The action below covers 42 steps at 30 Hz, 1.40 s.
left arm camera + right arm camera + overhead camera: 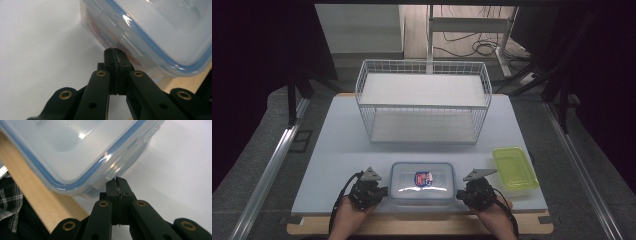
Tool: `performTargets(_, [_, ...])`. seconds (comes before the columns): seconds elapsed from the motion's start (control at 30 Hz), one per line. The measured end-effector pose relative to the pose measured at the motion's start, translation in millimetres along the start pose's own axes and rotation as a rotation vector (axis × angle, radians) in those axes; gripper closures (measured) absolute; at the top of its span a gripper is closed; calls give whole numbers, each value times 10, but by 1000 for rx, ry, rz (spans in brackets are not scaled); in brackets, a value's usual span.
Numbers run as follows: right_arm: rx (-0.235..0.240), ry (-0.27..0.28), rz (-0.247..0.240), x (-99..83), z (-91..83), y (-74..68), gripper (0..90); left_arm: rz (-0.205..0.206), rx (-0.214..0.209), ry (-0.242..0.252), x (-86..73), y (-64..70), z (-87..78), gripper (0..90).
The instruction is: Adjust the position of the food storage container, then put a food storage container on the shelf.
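Left tongs (383,191): pressed together, tips at the box's left end.
Right tongs (460,193): pressed together, tips under the right-end latch.
Box (422,182): lay between both tongs, long axis left-right, near the tabletop (337,150) edge, equally close to each hand.
Beyond: wire rack (423,102).

Container label (423,178) too small to read, perhaps a logo.
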State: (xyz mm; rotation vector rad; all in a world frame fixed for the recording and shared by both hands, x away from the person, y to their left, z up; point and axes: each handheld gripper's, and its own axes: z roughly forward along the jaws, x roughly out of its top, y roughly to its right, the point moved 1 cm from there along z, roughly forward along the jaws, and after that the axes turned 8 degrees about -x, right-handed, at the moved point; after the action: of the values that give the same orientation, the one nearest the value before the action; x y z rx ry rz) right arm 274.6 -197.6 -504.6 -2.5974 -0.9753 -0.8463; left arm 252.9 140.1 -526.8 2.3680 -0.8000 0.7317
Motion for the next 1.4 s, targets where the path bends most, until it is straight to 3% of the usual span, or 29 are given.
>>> performTargets(0.07, [-11,5,3,24,23,34,896,0,13,-1,30,-26,28,899])
performTargets(0.17, [-11,13,-10,27,38,44,891,-5,-5,5,31,-72,27,891])
performTargets(0.27, [-30,21,-41,18,12,48,827,12,40,1,13,-104,-14,876])
performTargets(0.37, [-68,31,-63,-11,-38,70,743,-3,58,11,-31,-175,-73,799])
performTargets(0.5, [-97,39,-62,-56,-68,130,610,-7,75,24,-81,-235,-111,536])
performTargets(0.57, [-107,57,-59,-65,-88,158,531,-5,64,30,-101,-249,-114,368])
performTargets(0.67, [-110,93,-63,-72,-120,200,401,-1,46,41,-122,-271,-131,246])
performTargets(0.8, [-94,123,-47,-75,-156,249,289,26,55,61,-155,-300,-175,141])
performTargets(0.87, [-77,149,-29,-69,-186,262,246,34,47,86,-168,-318,-205,133])
performTargets(1.0, [-58,190,-8,-48,-220,274,164,9,-23,109,-160,-366,-247,136])
performTargets(1.17, [-23,208,-23,-20,-218,254,120,-8,-32,111,-117,-352,-311,135])
performTargets(1.4, [23,235,-30,78,-193,183,84,14,-46,123,18,-243,-362,83])
